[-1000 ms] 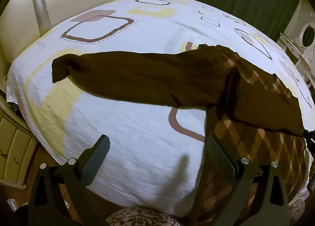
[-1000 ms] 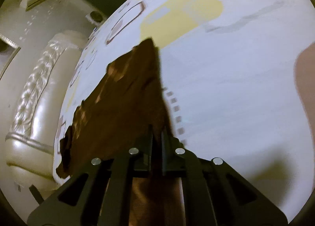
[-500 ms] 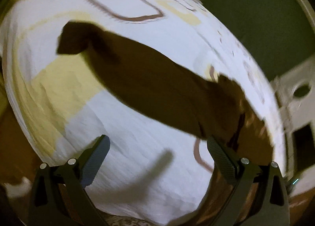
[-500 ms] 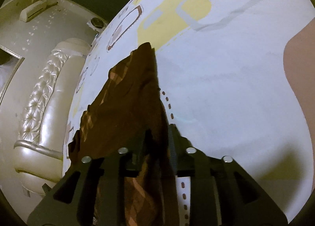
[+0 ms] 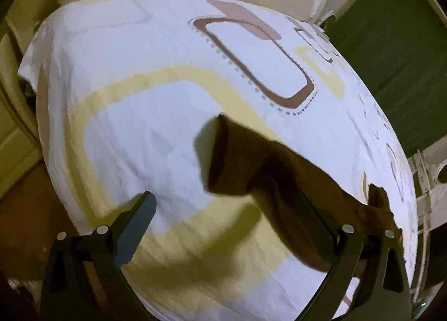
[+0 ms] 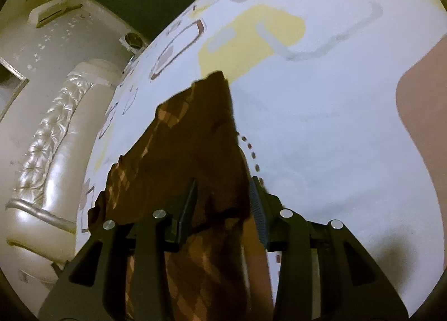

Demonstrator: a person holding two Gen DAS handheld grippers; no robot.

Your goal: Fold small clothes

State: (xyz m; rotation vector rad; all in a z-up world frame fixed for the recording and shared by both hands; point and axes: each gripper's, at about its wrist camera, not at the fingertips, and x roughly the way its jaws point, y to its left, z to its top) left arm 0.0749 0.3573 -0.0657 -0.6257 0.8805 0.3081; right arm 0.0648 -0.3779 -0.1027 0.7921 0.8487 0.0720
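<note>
Fingers on my left gripper (image 5: 223, 226) spread wide above the sleeve (image 5: 240, 164), gripping nothing; my right gripper (image 6: 223, 203) stands parted around the brown sweater (image 6: 190, 136) on the bedsheet (image 5: 139, 131). Folding looks barely begun: sleeve not yet tucked, body unfolded.

Both claws — left (image 5: 223, 220), right (image 6: 223, 209) — are black, seemingly ribbed-padded fingers with silver screws.

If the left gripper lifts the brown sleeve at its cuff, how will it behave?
The brown sleeve will probably droop, since it already lies limp and creased on the bed sheet. It looks light, so it may drag the argyle body only slightly. The open left gripper should find knit fabric not slippery.
</note>
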